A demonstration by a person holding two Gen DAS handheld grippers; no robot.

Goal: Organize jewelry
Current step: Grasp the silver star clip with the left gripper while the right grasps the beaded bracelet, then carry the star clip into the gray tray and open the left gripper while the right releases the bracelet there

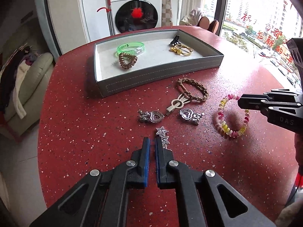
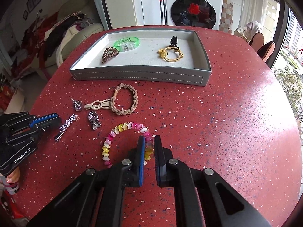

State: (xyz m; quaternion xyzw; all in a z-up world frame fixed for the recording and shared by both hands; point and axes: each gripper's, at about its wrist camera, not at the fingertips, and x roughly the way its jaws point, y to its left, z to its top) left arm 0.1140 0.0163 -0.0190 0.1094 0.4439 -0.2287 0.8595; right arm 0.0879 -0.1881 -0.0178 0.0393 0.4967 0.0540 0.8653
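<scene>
A grey tray [image 1: 151, 73] [image 2: 140, 75] at the back of the red table holds a green bangle [image 1: 130, 47], a brown spiral tie [image 1: 127, 60], a black clip [image 1: 175, 40] and a yellow tie [image 1: 180, 50]. On the table lie a braided tan band [image 1: 193, 89], a cream clip [image 1: 177, 104], two silver heart pieces [image 1: 151, 116] [image 1: 190, 115] and a silver star clip [image 1: 163, 135] [image 2: 66, 124]. My left gripper [image 1: 152, 141] is shut and empty beside the star clip. My right gripper [image 2: 149, 141] is shut on the pink-yellow spiral tie [image 2: 125, 130] [image 1: 230, 117].
The round red table [image 2: 227, 132] drops off at its edges. A sofa with clothes [image 1: 24, 79] is at the left, a washing machine [image 2: 193, 5] stands behind the table, and windows [image 1: 265, 19] are at the right.
</scene>
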